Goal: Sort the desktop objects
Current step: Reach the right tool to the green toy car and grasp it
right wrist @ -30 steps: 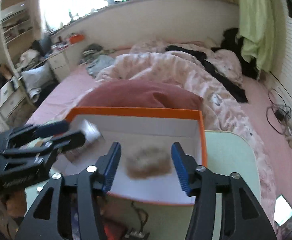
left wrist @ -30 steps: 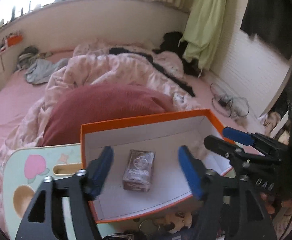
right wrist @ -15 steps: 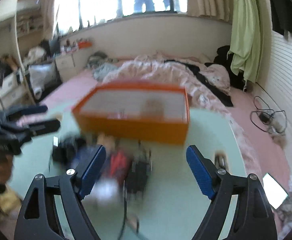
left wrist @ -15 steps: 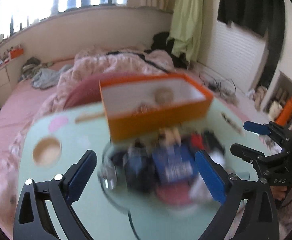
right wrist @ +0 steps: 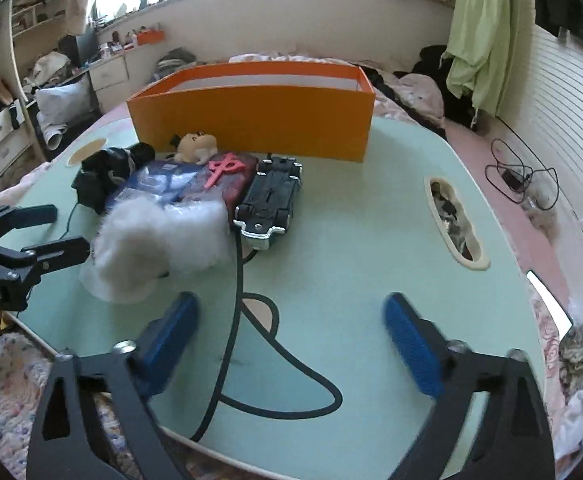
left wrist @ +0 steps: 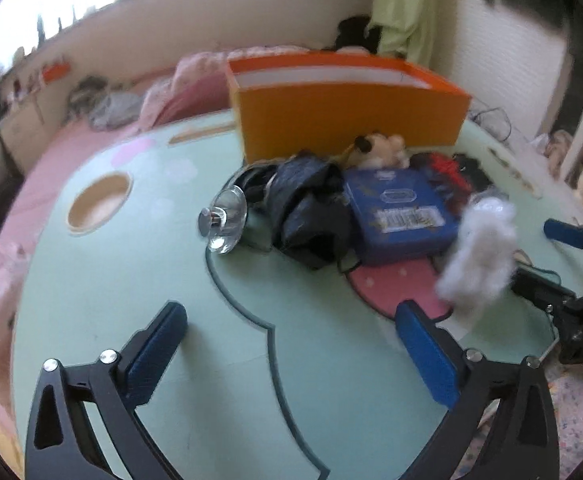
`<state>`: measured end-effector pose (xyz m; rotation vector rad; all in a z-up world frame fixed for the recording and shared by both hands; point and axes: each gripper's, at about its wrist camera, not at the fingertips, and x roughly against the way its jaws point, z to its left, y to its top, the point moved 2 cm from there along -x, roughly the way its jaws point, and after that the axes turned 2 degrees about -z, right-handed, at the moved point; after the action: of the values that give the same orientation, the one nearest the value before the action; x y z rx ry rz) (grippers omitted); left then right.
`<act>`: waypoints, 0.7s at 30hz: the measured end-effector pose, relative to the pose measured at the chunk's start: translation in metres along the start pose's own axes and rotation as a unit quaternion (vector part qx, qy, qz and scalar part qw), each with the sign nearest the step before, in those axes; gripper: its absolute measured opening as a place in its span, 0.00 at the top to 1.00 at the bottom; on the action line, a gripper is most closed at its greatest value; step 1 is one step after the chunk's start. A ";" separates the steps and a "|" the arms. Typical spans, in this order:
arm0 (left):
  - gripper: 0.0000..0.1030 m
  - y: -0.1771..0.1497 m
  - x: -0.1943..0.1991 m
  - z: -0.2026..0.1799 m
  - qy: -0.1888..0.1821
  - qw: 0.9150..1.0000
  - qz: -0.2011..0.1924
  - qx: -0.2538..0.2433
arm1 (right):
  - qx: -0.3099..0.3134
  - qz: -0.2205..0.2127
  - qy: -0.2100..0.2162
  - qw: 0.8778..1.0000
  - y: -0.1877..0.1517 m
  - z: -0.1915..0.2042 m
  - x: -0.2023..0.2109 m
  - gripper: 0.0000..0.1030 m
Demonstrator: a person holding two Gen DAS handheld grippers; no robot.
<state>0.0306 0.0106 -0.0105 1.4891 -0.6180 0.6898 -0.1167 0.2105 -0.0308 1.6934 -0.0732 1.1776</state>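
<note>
Both sets of jaws wide apart, having just been opening, nothing between either pair, only bare green desk (left wrist: 91,320) below. Left gripper (left wrist: 291,344): ahead of its jaws, a clutter pile in a row across the desk — glass bottle (left wrist: 223,220) ahead and slightly left, crumpled black bag (left wrist: 307,208) straight ahead and touching the bottle, blue box (left wrist: 399,212) just right of the bag, white fluff (left wrist: 479,248) ahead of the right jaw and nearest to it. Beyond the pile, small plush (left wrist: 379,146) against the wall of the orange box (left wrist: 351,120), farthest from the jaws. Right gripper (right wrist: 291,328): black cable (right wrist: 235,300) running across the desk between its jaws, nearer the left one; white fluff ahead of the left jaw; black toy car (right wrist: 271,200) on its roof, straight ahead past the fluff; red cutout (right wrist: 227,166) left of the car; orange box well beyond. Each gripper visible at the edge of the other's view.
</note>
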 end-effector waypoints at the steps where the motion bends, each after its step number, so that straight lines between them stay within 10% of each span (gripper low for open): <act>1: 0.00 0.000 0.000 0.000 0.000 1.000 0.001 -0.001 | 0.000 -0.002 0.000 1.000 -0.003 -0.001 -0.001 0.00; 21: 0.00 -0.002 0.000 0.001 -0.001 1.000 -0.001 -0.001 | 0.005 -0.011 0.004 1.000 -0.007 -0.005 -0.001 0.00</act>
<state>0.0317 0.0096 -0.0118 1.4882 -0.6175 0.6864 -0.1165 0.2172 -0.0360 1.6936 -0.0439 1.1688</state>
